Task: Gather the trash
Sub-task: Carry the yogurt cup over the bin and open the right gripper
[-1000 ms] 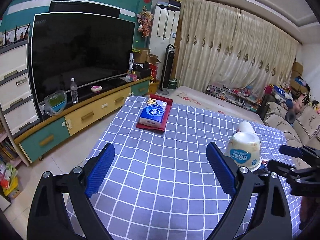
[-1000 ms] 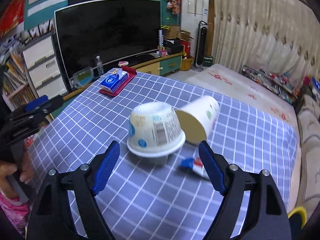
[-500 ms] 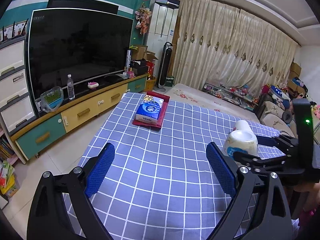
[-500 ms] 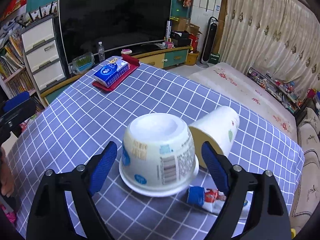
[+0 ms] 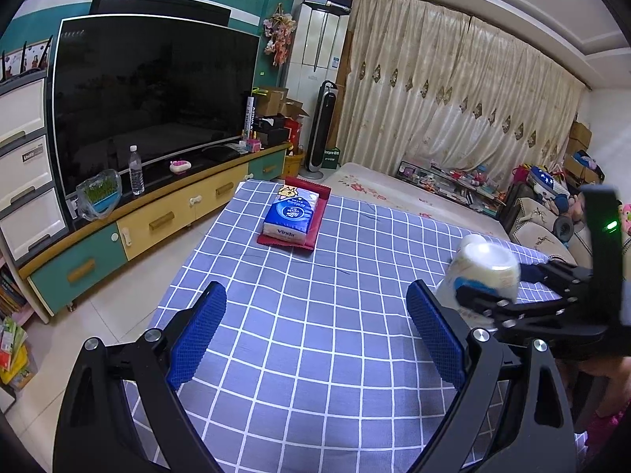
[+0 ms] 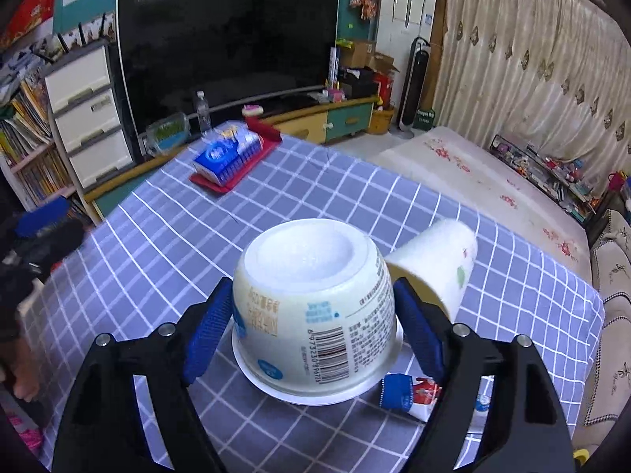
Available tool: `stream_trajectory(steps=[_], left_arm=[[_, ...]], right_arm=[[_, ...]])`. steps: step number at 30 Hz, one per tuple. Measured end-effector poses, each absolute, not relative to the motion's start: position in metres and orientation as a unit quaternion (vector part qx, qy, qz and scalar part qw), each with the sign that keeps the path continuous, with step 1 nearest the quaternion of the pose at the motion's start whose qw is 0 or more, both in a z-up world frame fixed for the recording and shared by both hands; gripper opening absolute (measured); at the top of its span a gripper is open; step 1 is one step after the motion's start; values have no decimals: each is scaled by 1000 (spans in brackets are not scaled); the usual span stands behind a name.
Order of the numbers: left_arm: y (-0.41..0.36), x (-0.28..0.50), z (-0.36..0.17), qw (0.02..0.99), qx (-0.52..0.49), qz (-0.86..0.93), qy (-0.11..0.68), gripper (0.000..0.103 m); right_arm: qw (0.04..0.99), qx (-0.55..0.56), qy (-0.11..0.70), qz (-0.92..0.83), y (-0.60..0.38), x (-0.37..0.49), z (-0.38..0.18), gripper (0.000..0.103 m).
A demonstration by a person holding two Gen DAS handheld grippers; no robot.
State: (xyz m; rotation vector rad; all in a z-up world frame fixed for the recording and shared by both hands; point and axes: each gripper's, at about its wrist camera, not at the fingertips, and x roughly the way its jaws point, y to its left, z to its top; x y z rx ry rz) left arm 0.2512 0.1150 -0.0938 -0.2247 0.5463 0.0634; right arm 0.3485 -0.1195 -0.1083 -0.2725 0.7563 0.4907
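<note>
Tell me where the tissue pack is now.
The tissue pack lies on a red tray at the far end of the table, toward the TV.

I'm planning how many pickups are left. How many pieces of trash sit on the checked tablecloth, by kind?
Upside-down noodle bowl, between the closing jaws of the right gripper: 1
Paper cup lying on its side: 1
Small blue-and-red wrapper: 1
Total: 3
</note>
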Motion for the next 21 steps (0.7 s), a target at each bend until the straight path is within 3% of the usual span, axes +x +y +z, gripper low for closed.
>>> stream_trajectory(steps=[16, 21], left_arm=[[109, 256, -98, 954, -96, 32, 282, 91], [107, 257, -98, 954, -92, 28, 283, 91]], right_arm=[[915, -53, 316, 245, -169, 299, -44, 77], [940, -1, 297, 170, -242, 263, -39, 77]])
